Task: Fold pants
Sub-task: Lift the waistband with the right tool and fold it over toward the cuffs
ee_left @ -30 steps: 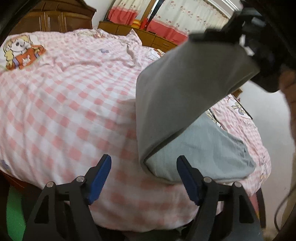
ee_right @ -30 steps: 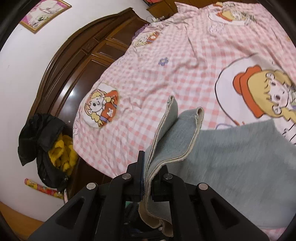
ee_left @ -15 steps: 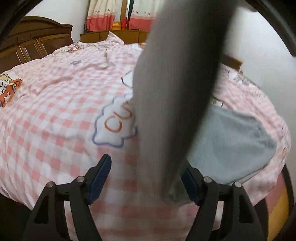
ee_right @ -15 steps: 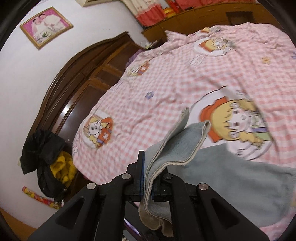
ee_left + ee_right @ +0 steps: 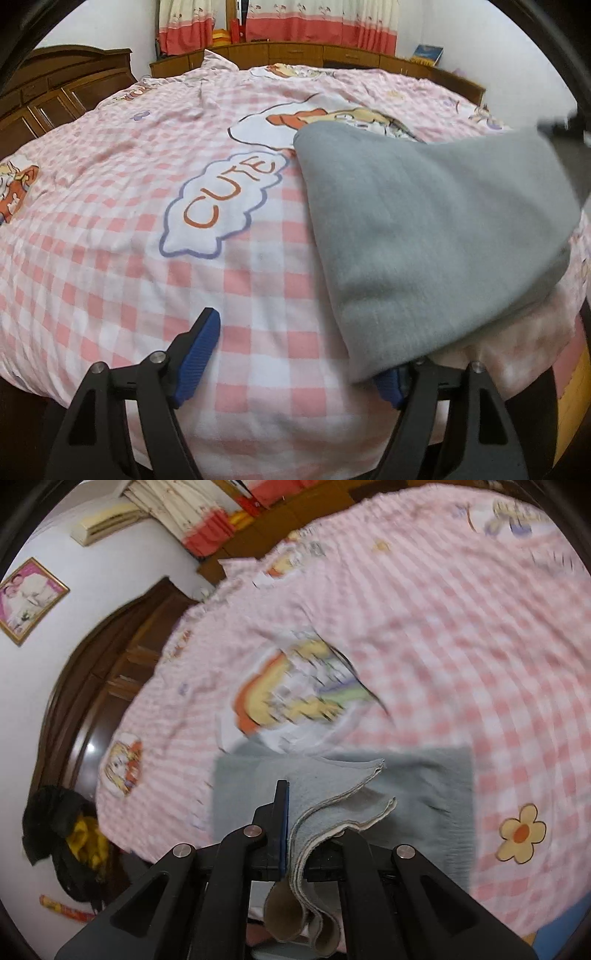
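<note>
The right claw (image 5: pixel 291 827) is pinching the layered hem of the grey pants (image 5: pixel 417 797), jaws clamped tight on the fabric. The left claw (image 5: pixel 295 354) is hovering with its fingers spread wide and gripping nothing, though the draped pants (image 5: pixel 436 229) are hiding its right blue pad. Beyond, the pants are lying across the pink checked bed (image 5: pixel 129 206), over a cartoon print, with curtains (image 5: pixel 314 22) hanging behind.

Left fingers (image 5: pixel 199 347) apart, right fingers (image 5: pixel 282 830) pinched.

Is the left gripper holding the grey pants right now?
No. The left gripper is wide open with only the checked bedcover between its fingers; the grey pants merely drape over one finger.
</note>
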A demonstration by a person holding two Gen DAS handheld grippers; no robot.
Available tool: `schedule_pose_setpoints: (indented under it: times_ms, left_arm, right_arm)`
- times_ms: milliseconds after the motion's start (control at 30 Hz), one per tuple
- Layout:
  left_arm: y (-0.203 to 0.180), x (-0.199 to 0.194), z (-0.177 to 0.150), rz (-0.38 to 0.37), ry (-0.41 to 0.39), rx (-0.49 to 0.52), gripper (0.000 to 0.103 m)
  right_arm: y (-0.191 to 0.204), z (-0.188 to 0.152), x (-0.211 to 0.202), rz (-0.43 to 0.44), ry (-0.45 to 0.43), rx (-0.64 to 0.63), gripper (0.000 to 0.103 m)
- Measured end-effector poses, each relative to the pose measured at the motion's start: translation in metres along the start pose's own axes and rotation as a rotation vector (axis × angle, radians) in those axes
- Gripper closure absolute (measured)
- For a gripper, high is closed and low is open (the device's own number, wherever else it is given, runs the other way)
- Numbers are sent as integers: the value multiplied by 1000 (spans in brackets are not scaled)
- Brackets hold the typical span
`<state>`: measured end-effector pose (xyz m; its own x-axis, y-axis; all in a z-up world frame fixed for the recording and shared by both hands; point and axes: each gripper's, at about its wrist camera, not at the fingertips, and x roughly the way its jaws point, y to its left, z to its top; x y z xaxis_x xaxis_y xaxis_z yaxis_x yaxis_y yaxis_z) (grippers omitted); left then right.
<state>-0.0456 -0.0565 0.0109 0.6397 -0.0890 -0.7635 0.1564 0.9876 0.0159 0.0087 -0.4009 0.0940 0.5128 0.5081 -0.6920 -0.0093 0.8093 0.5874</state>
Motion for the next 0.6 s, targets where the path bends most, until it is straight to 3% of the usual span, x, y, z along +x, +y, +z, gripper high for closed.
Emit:
schedule_pose_setpoints:
  times_ms: [167, 300, 467, 600]
  left_arm:
    - [-8, -2, 0, 19, 13, 46, 23]
    - [-11, -12, -1, 18, 30, 90, 23]
    - [-4, -32, 3, -23, 24, 76, 23]
    - [-3, -50, 10, -39, 13, 95, 23]
  right_arm:
    - [-66, -21, 47, -71, 70, 41, 97]
    - [-87, -28, 53, -4, 50, 98, 98]
    - [-98, -33, 45, 83, 45, 215, 93]
    - [-101, -31, 39, 103, 41, 243, 88]
